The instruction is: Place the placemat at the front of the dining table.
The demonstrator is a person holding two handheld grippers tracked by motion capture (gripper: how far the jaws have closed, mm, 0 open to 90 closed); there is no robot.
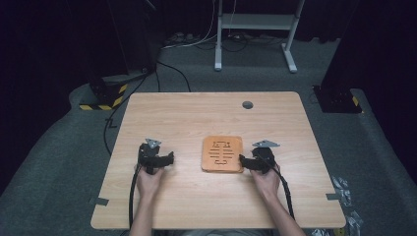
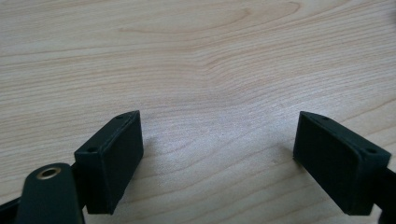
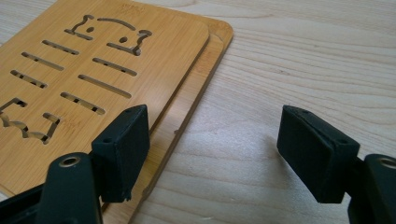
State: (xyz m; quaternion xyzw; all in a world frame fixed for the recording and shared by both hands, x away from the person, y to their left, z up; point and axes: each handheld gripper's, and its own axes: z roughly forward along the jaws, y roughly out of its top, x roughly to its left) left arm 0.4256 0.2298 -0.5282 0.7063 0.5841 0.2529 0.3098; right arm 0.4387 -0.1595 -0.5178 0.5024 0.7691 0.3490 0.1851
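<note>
Both tongs gape empty over the surface [image 1: 196, 196]: the right tongs [image 3: 212, 154] straddle the stacked boards' [image 3: 93, 84] near edge, the left tongs [image 2: 219, 158] well apart from them.

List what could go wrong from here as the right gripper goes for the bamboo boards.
1. Two bamboo boards lie stacked, the top one slightly offset. The open right gripper has one jaw over their edge, so closing may catch only the top board or push the two apart.
2. The boards lie flat on the table, so a jaw may scrape the wood rather than get under them.
3. The left gripper is open over bare table, away from the boards, so nothing braces them against sliding.
</note>
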